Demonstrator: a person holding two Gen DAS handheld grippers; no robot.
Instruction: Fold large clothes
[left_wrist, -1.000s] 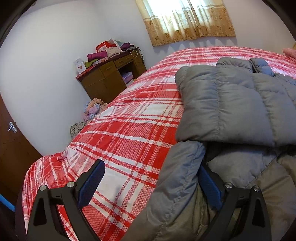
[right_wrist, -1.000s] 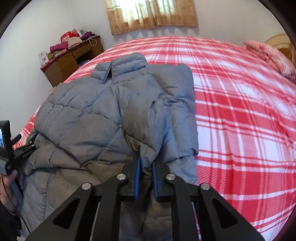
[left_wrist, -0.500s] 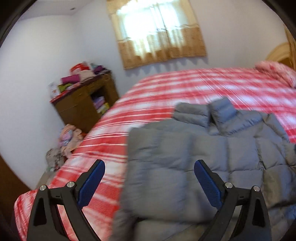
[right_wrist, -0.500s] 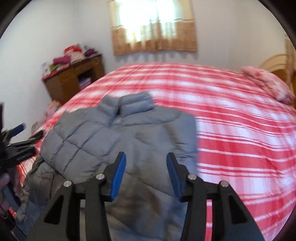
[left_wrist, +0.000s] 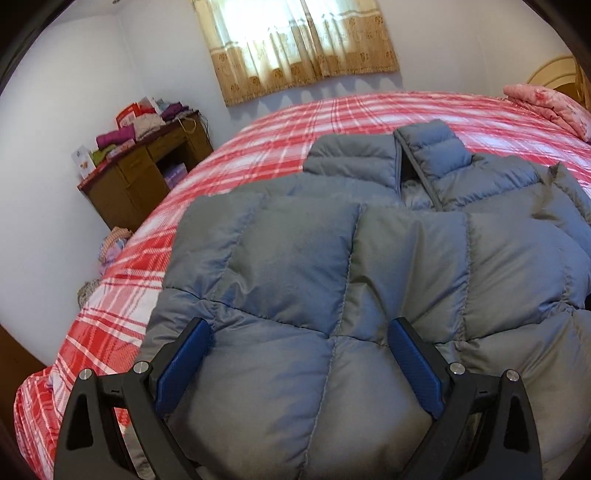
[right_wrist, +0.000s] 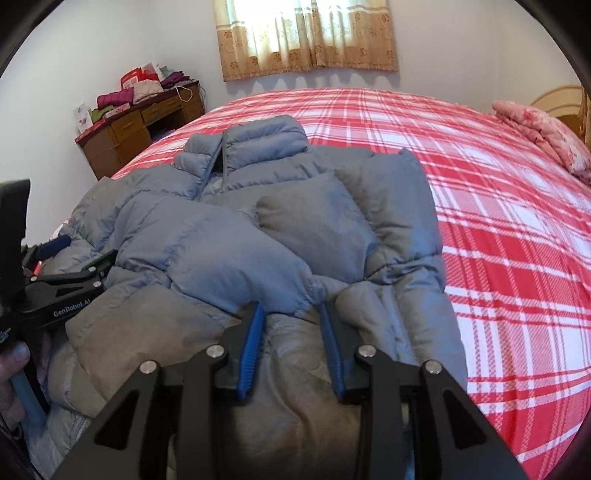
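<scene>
A grey puffer jacket (left_wrist: 332, 266) lies on the red plaid bed (left_wrist: 280, 133), collar toward the window, both sleeves folded across its front. My left gripper (left_wrist: 300, 332) hovers open and wide over the jacket's lower left part, its blue pads (left_wrist: 184, 362) clear of the cloth. In the right wrist view the jacket (right_wrist: 258, 236) fills the middle. My right gripper (right_wrist: 291, 314) sits at the folded sleeve's edge, its jaws closing with a ridge of fabric between them, not pressed. The left gripper (right_wrist: 92, 247) shows at the left edge, held by a hand (right_wrist: 14, 369).
A wooden desk (left_wrist: 140, 181) piled with clothes stands against the left wall. More clothes lie on the floor (left_wrist: 110, 243) beside it. A pink pillow (right_wrist: 546, 136) rests at the bed's far right, and bare plaid sheet (right_wrist: 517, 258) stretches right of the jacket.
My right gripper let go of the jacket fold it pinched, opened, then narrowed again. My left gripper swung right from the jacket's left edge to above its front.
</scene>
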